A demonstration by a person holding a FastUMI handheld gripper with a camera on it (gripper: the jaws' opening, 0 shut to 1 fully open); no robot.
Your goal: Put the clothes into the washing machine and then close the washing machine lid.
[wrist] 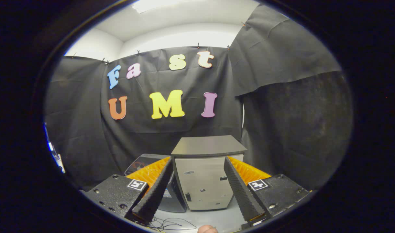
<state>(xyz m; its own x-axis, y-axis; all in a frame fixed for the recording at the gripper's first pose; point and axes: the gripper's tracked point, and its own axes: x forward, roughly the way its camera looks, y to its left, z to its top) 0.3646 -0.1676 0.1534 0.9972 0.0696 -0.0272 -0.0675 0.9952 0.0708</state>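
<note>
Tool (197, 191) spread, gripping nothing; washing machine (205, 174) (lid down, contents hidden) stands beyond its fingers.

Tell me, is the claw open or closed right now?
Open. The claw has its two fingers spread wide with nothing between them; the grey box-shaped machine stands beyond the gap, on the white table.

Black cloth wall (87, 129) hangs at 12 o'clock, creased, pinned by small clips along top edge. White ceiling (184, 22) above, light panel (152, 5) at 11 o'clock. Thin black cable (171, 224) loops on pale table (223, 218), 6 o'clock.
</note>
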